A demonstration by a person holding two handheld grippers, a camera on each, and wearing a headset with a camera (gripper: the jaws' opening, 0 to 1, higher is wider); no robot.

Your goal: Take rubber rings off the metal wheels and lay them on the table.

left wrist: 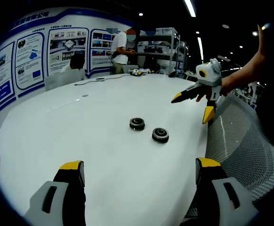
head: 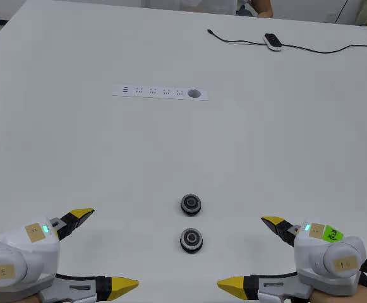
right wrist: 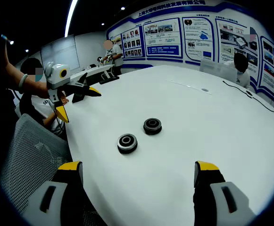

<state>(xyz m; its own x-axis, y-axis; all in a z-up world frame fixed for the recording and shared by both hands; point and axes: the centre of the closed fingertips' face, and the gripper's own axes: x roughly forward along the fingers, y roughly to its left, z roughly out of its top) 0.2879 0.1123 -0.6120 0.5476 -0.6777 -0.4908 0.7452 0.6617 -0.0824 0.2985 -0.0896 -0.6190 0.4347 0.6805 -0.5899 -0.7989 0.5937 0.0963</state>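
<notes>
Two small metal wheels, each wearing a black rubber ring, lie flat on the white table: the far wheel [head: 191, 204] and the near wheel [head: 191, 240]. In the left gripper view they are the far wheel [left wrist: 137, 124] and the near wheel [left wrist: 160, 135]; in the right gripper view the far wheel [right wrist: 152, 125] and the near wheel [right wrist: 127, 143]. My left gripper [head: 107, 251] hovers open at the lower left, my right gripper [head: 251, 254] open at the lower right. Both are apart from the wheels and hold nothing. Each gripper view catches the other gripper: the right gripper [left wrist: 192, 107], the left gripper [right wrist: 78, 104].
A white power strip [head: 160, 93] lies flat further back on the table. A remote-like device with a black cable [head: 272, 41] sits at the far right. A mesh chair [right wrist: 28, 160] stands at the table's near edge. People stand and sit in the background.
</notes>
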